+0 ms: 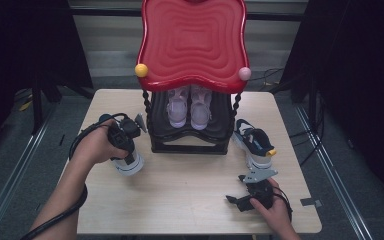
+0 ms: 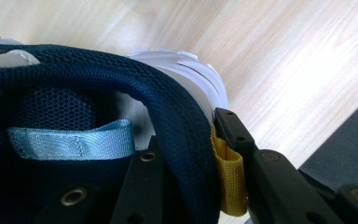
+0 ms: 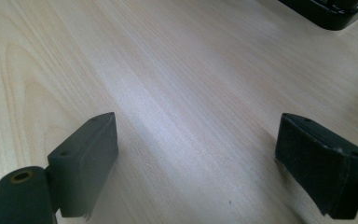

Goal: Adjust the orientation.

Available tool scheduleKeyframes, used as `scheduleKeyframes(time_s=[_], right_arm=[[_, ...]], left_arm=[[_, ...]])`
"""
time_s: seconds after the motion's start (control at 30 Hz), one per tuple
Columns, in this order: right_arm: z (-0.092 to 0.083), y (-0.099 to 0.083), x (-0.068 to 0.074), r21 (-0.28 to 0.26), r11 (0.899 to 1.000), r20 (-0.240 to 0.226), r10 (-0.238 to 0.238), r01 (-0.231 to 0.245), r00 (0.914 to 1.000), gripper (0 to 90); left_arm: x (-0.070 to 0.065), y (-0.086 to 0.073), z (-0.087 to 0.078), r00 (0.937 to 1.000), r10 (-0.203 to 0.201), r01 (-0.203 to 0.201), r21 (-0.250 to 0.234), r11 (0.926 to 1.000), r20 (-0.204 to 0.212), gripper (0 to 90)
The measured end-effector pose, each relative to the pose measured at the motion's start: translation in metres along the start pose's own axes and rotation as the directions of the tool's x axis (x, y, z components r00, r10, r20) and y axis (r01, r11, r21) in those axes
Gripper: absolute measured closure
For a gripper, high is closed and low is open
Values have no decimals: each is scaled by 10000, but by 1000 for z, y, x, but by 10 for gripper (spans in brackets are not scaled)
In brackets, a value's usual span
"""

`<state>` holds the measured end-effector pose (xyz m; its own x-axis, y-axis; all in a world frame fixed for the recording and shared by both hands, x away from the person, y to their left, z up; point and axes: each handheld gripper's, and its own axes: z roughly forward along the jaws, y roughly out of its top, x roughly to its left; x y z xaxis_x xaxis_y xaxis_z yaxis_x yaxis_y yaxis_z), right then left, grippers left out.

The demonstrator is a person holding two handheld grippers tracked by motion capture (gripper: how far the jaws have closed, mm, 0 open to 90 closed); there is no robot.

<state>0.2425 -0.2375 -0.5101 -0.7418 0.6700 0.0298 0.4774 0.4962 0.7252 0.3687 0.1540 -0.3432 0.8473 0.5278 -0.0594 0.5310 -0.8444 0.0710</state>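
Left gripper (image 2: 191,186) pinching navy sneaker (image 2: 98,93) heel collar; right gripper (image 3: 196,163) spread over bare table (image 3: 191,70).

We see a navy mesh sneaker (image 2: 121,93) with a white sole and yellow heel loop, its heel collar pinched between the left gripper's (image 1: 125,137) jaws, hanging below it.

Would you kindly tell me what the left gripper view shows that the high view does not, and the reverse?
Left gripper view alone: the navy shoe's mesh collar clamped at the heel, with a yellow pull tab and a light blue loop.
High view alone: the red-topped rack holding pale sandals, a second navy shoe, and the right hand-held gripper.
Both: the wooden table and the left hand-held gripper gripping the shoe.
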Motion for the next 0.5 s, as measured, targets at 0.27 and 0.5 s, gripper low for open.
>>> scheduleKeyframes(time_s=[0.27, 0.5], right_arm=[[0, 0, 0, 5, 10000, -3, 2, -2, 10000, 126], [0, 0, 0, 24, 10000, -9, -20, 20, 10000, 126]], left_arm=[[-2, 1, -37, 9991, 407, -408, -122, 9991, -70, 736], [-6, 2, -69, 9985, 545, -545, -379, 9978, -11, 735]])
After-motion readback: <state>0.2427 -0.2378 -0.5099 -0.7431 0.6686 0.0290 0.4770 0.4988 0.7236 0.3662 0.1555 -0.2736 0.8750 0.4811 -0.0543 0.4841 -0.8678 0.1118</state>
